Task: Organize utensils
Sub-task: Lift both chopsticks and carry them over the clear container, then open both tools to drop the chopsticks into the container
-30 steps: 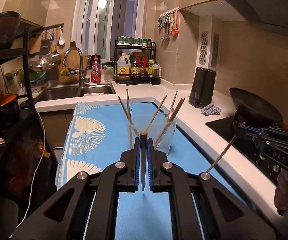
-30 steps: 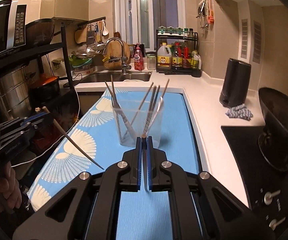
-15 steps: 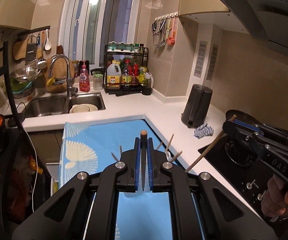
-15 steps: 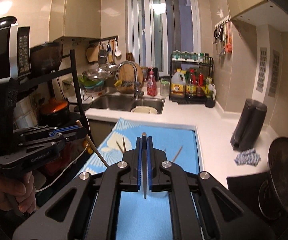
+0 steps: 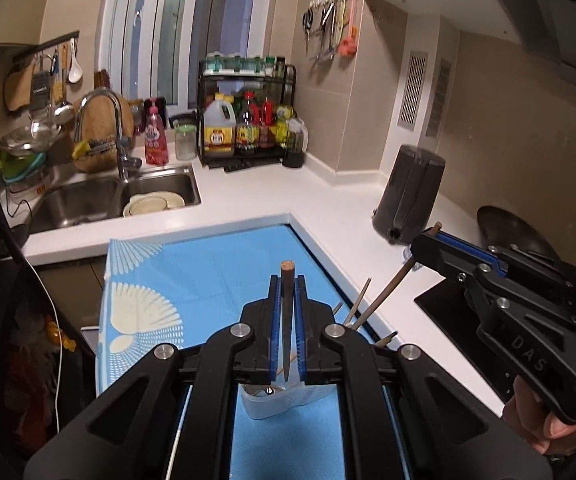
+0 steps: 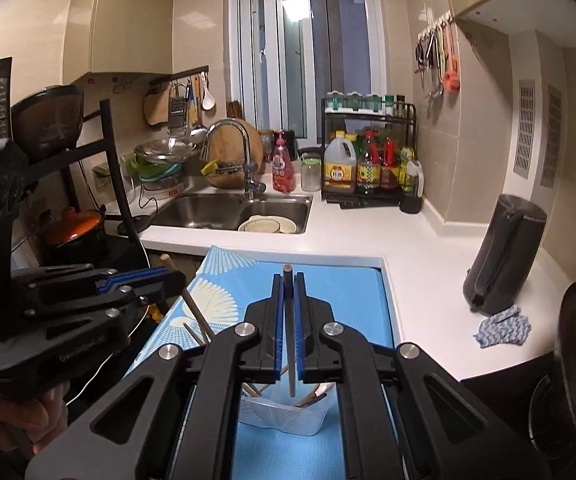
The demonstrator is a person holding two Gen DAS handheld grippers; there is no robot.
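Your left gripper (image 5: 287,312) is clamped on one dark chopstick (image 5: 286,320), which stands upright between the blue pads, its cork-coloured top just above the jaws. Your right gripper (image 6: 287,316) is clamped in the same way on a second chopstick (image 6: 289,336), its thin tip hanging down over the clear cup (image 6: 283,416).

What has changed: one second ago both grippers were low and close behind the cup, and the cup with its sticks filled the middle of each view. Now both hands have come up and back, and the cup has dropped to about 6 o'clock in both views, half hidden under the jaws. In the left view the cup (image 5: 271,404) shows only as a pale corner below the fingers, with a few stick ends (image 5: 362,300) at about 4 o'clock of the gripper. The right gripper appears there at 3 o'clock, its chopstick slanting down towards the cup.

For the task, this seems to mean that you have drawn one chopstick with each hand out of the cup, or almost out; whether the lower tips are fully clear of the rim I cannot tell. The cup stays on the blue cloth (image 5: 191,280), and several utensils remain inside it. Next you probably need a place to lay this pair together.
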